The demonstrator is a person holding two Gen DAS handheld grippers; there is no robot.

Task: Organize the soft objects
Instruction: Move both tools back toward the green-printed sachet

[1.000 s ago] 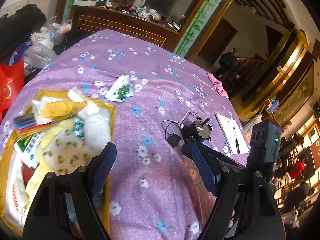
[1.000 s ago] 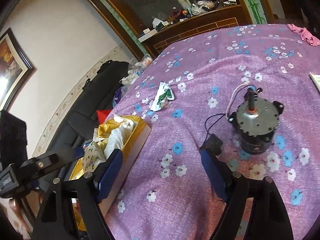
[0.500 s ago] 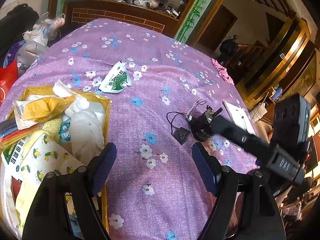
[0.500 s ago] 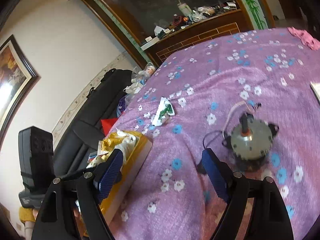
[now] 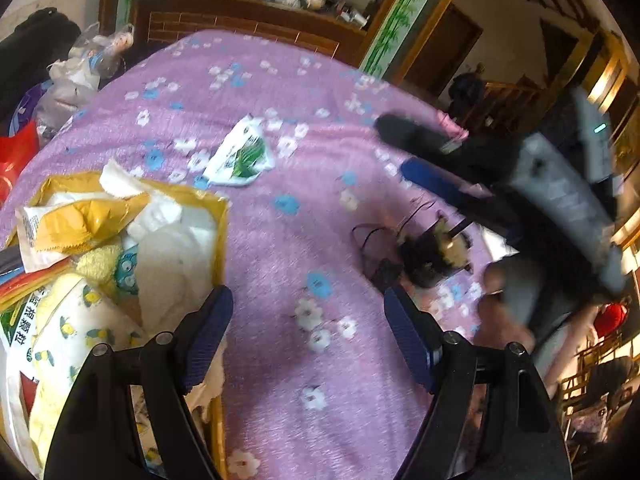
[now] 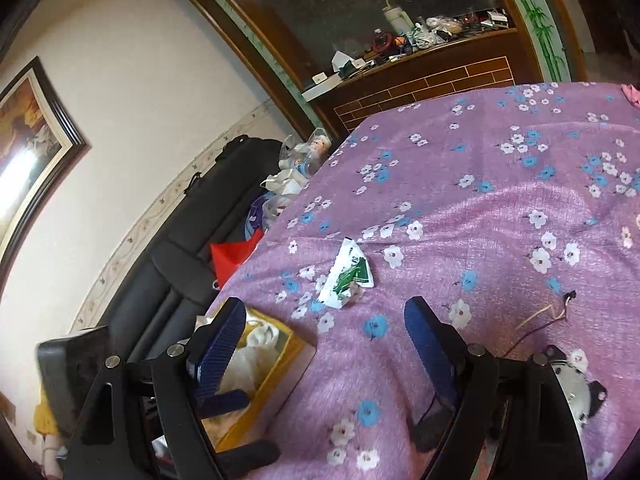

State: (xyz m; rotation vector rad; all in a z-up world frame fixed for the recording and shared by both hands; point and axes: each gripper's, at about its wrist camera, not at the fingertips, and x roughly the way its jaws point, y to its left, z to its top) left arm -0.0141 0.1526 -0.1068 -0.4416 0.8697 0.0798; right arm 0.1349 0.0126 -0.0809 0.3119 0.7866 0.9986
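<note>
A white and green soft packet (image 5: 240, 156) (image 6: 348, 274) lies alone on the purple flowered cloth. To its left, a yellow box (image 5: 219, 220) (image 6: 276, 372) holds several soft packs and cloths. My left gripper (image 5: 308, 340) is open and empty, its left finger over the box's right edge. My right gripper (image 6: 324, 344) is open with nothing between its fingers, and the packet lies just beyond its tips. In the left wrist view the right gripper (image 5: 396, 146) reaches in blurred from the right, above the motor.
A small motor (image 5: 432, 252) (image 6: 576, 384) with loose wires stands right of centre, under the right gripper. A pink cloth (image 5: 452, 124) lies at the far table edge. A black sofa (image 6: 192, 264) with bags stands left of the table, a cluttered wooden shelf (image 6: 420, 56) behind it.
The right gripper has swung left, away from the motor and towards the packet, entering the left wrist view. The left gripper has come a little lower and nearer the box.
</note>
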